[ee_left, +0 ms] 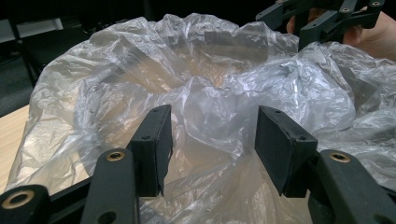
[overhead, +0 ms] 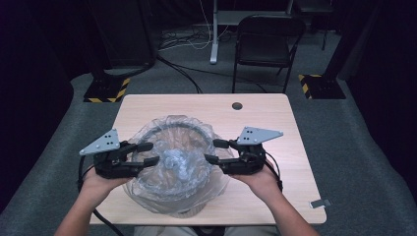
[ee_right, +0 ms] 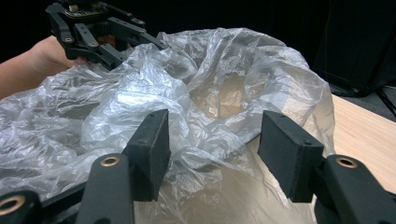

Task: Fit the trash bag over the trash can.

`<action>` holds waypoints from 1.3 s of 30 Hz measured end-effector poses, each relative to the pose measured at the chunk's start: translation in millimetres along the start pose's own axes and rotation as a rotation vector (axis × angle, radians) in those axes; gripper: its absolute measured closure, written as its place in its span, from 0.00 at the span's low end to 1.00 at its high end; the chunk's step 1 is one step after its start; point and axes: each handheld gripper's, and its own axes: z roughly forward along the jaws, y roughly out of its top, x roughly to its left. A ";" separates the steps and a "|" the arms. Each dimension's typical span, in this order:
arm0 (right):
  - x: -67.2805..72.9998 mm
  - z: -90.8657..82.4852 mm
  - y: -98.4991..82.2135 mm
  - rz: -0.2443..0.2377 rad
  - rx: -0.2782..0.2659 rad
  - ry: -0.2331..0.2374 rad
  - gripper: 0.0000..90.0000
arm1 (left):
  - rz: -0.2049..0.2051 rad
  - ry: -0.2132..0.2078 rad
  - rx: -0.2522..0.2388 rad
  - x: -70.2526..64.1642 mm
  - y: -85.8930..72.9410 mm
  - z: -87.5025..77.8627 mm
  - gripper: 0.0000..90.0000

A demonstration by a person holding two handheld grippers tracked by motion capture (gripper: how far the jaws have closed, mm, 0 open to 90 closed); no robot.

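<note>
The scene is viewed from above and behind the person, facing forward and down over the pale wooden table (overhead: 275,110). 2 further views are taken close in, each along its own gripper's black jaws, facing the crumpled clear plastic bag (overhead: 172,162) from opposite sides. The bag is shared by all 3 views; beyond it, the opposite gripper is caught in each gripper view.

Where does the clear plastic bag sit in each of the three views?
High view: clear plastic bag at table centre, between both grippers.
Left gripper view: bag spreads across the frame beyond the open jaws.
Right gripper view: bag centre and left, beyond the open jaws.
Shared landmark: the pale wooden table.
</note>
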 end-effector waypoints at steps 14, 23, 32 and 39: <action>0.8 -4.8 6.3 -0.056 -0.041 0.005 0.46 | -0.013 0.048 0.003 -3.6 17.3 -10.9 0.46; -5.6 -33.3 -8.5 -0.083 -0.053 0.029 0.46 | 0.039 0.064 0.000 -15.0 45.7 -9.6 0.45; -10.9 -32.4 -22.3 -0.153 0.004 0.112 0.43 | 0.068 0.034 0.045 -23.6 55.8 8.3 0.46; -6.7 -18.4 -27.6 -0.172 0.031 0.142 0.45 | 0.095 0.013 0.077 -29.8 65.8 15.1 0.46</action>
